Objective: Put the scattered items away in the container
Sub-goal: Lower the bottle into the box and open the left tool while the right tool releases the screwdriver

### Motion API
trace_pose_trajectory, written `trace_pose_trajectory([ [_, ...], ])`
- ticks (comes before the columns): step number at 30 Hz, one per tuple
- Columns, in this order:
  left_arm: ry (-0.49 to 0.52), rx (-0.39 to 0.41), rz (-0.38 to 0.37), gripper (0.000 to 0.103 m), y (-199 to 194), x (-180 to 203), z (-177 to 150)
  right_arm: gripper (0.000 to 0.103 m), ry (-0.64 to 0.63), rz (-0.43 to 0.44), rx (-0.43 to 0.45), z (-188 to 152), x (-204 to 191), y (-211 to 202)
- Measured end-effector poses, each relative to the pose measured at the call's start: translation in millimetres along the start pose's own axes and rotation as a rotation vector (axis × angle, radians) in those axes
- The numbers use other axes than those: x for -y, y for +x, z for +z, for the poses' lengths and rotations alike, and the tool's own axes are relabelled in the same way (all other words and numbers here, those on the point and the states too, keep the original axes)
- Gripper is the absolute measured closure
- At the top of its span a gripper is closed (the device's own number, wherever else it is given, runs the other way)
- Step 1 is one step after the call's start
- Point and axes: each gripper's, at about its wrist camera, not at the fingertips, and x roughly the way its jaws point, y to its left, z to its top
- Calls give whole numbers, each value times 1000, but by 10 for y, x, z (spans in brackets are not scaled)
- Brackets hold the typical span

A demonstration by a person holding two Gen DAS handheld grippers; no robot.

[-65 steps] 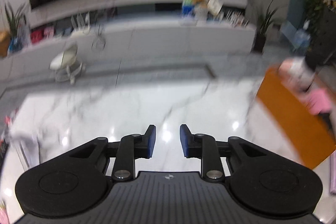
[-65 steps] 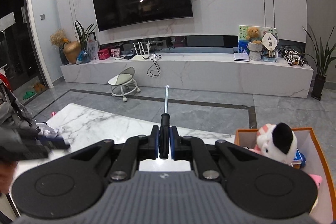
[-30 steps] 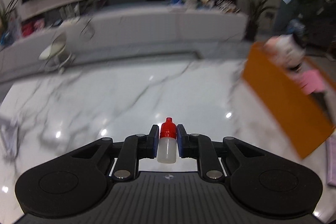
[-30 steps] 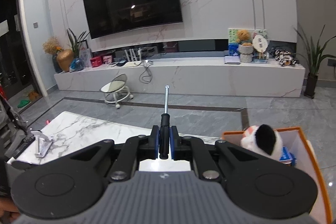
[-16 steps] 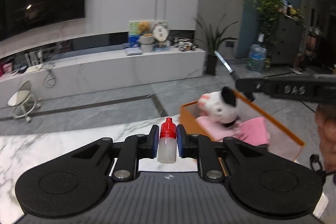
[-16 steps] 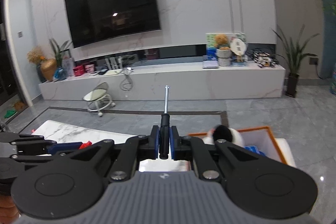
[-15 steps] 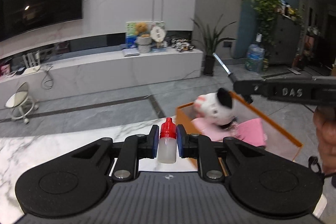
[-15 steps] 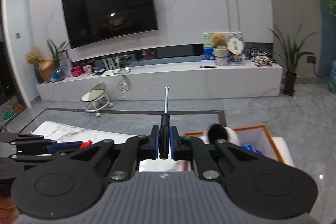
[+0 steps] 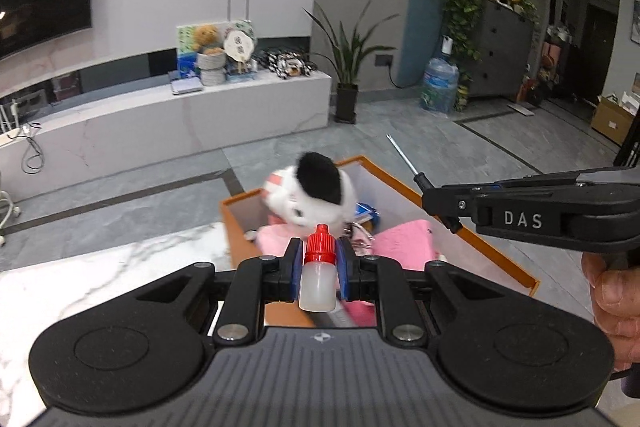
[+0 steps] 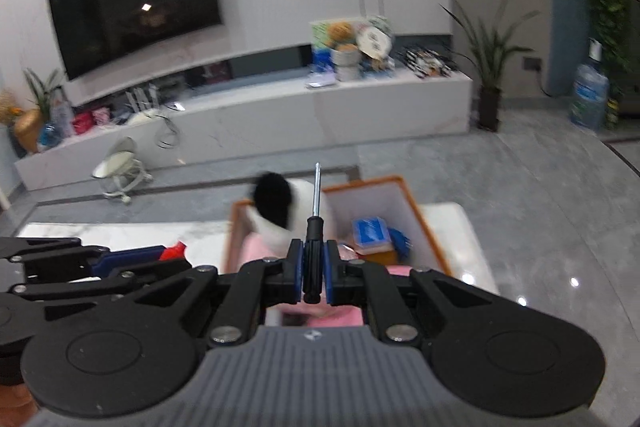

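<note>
Both tongs, left point(image 9: 319, 277) pinching a dropper bottle point(image 9: 318, 279) and right point(image 10: 313, 277) a screwdriver point(image 10: 314, 227), now hover over the orange box point(image 9: 460, 227) (crowded; they may collide).

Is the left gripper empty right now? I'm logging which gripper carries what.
No, the left gripper is shut on a small white dropper bottle with a red cap, held upright between its blue pads.

A small translucent dropper bottle point(image 9: 318, 281) with a red cap stands upright, clamped at its body. A screwdriver point(image 10: 314, 231) with a black handle and thin steel shaft points toward 12 o'clock, pinched at the handle. The orange container point(image 9: 460, 231), white inside, holds a black-and-white plush toy point(image 9: 310, 193), pink cloth point(image 9: 404, 243) and a blue box point(image 10: 372, 231).
</note>
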Motion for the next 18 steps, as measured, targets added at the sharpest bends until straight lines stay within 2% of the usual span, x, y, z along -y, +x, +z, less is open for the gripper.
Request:
trace_pose_trajectory([
  [6,18,-28,-18,83,194,185,-35,92,39,-45,-31,-51,230,85],
  [15,37,-72,2,83,386,307,-89,92,33,-42,-118,-198,401,272],
  [18,37,-82,8,78,423,328,-109,86,40,-59,-142,-217,443,322],
])
